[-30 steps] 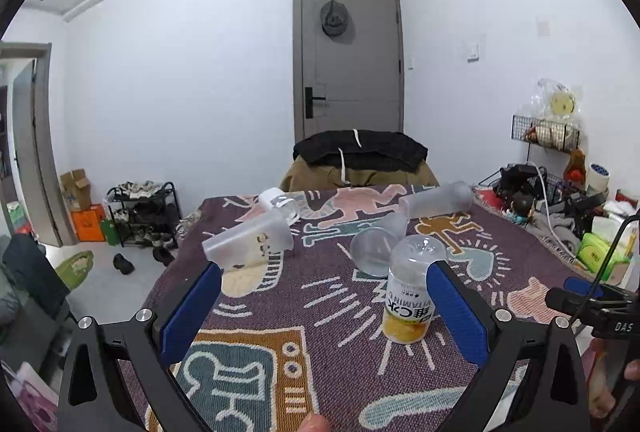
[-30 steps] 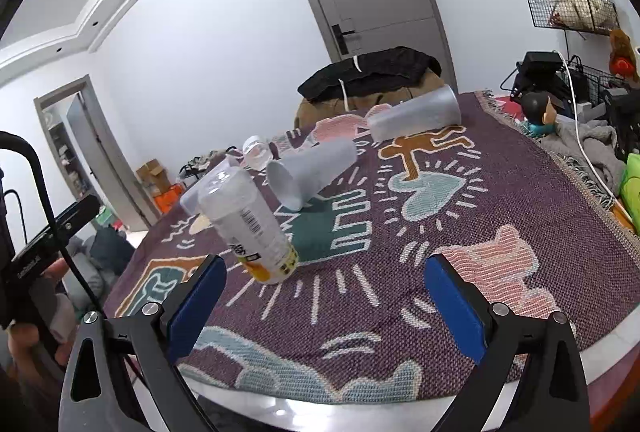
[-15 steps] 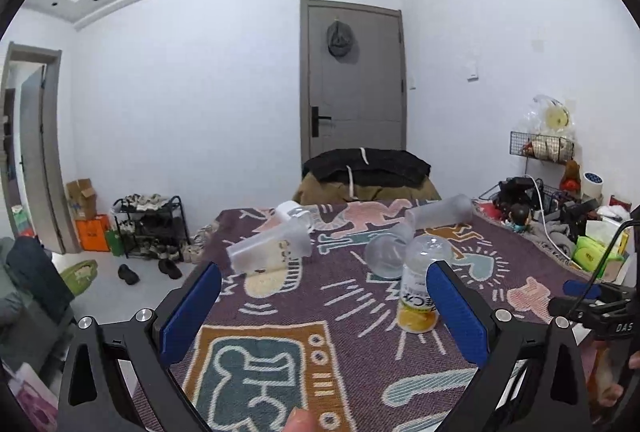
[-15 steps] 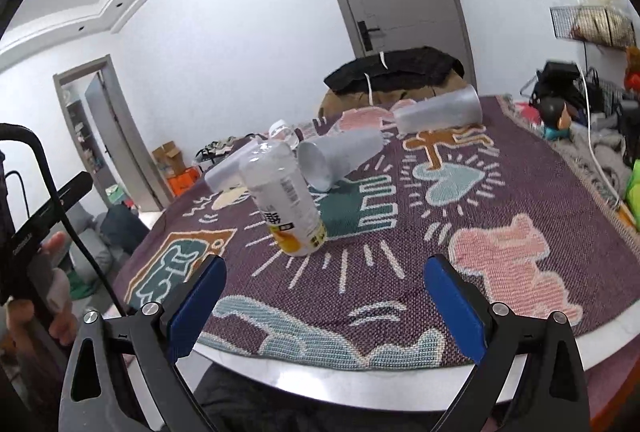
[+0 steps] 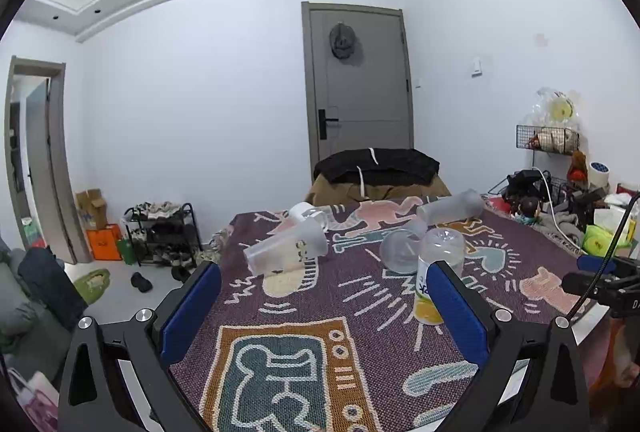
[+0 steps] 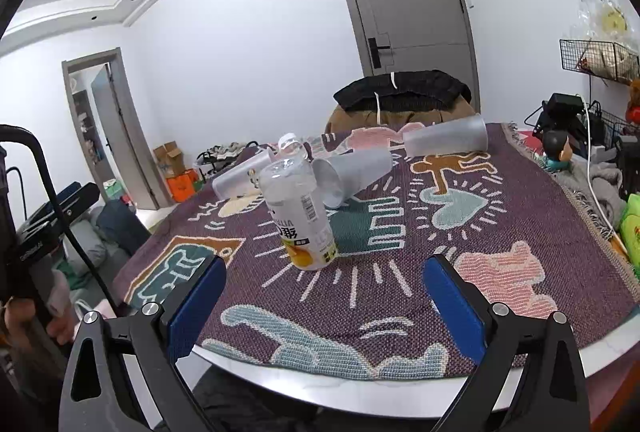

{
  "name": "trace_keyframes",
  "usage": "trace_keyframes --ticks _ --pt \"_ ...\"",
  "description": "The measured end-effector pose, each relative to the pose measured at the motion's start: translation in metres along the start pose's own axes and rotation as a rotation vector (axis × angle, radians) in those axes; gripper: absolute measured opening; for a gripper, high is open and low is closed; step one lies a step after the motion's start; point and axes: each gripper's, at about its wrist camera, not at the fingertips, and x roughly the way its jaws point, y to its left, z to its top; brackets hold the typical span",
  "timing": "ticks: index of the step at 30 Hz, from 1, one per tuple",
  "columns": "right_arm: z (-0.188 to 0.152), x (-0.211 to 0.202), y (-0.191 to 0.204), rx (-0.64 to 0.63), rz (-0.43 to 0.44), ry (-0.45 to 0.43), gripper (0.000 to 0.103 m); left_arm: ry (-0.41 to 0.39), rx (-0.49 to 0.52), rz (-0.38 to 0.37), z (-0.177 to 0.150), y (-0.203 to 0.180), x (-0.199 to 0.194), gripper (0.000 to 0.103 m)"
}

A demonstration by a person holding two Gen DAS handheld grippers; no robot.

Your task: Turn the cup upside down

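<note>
Upside-down clear cup (image 6: 298,212), upright

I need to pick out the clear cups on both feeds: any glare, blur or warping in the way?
Left wrist view: even light, sharp centre, no glare; the frosted cups read pale against the patterned cloth; the door frame bows from fisheye. Right wrist view: sharp too, horizon tilted; the upside-down bottle shows small highlights only.

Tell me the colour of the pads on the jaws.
Blue pads on black arms, both grippers; clearest in the right wrist view.
</note>
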Motion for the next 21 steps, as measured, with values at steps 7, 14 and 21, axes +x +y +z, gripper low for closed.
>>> trace_keyframes --ticks 7,14,21 --pt "0.000 0.003 -0.005 0.008 -0.013 0.016 0.100 0.027 0.010 -0.014 -0.003 -0.001 0.012 0.103" --pt "-0.003 0.008 -0.012 0.023 -0.030 0.029 0.100 0.038 0.003 -0.021 -0.005 -0.002 0.016 0.103" --pt "-0.004 0.007 -0.016 0.029 -0.036 0.021 0.100 0.036 0.024 -0.030 -0.003 -0.011 0.015 0.103"
